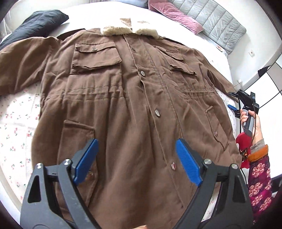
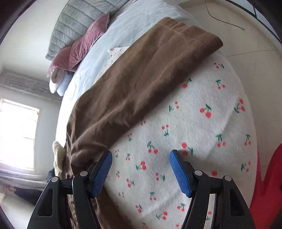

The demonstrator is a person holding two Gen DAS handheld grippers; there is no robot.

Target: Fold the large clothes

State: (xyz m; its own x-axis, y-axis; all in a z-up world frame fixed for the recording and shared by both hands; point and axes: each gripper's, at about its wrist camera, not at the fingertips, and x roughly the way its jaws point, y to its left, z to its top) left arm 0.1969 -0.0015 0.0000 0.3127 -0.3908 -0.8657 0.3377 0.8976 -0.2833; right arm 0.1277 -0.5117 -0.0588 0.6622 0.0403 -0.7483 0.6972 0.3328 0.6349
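While both claws hang empty over the bed [image 1: 17, 112], you have a clean moment to choose your grips. Nearest you, the left claw [image 1: 136, 159] stands wide apart above the lower front of the brown coat [image 1: 123, 91], nothing between its blue pads. The coat lies face up and buttoned on the cherry-print blanket [image 2: 193, 114], hem toward you, fleece collar [image 1: 130, 30] at the far end. Out at the coat's right side, the right claw [image 2: 141, 171] is also parted and empty, hovering over the blanket just beside the right sleeve [image 2: 141, 84], which lies stretched out flat.

I'd judge the first fold, sleeve across the chest, is the step in hand. Take the sleeve near its cuff with the right claw, pinching the cloth only (not the blanket under it), and carry it low and flat across the front so no air gets trapped. Use the left claw to pin the body near the placket while you pull. Beyond the collar, the pink pillow [image 1: 174, 15] and grey quilt [image 1: 216, 22] sit well apart from the coat.
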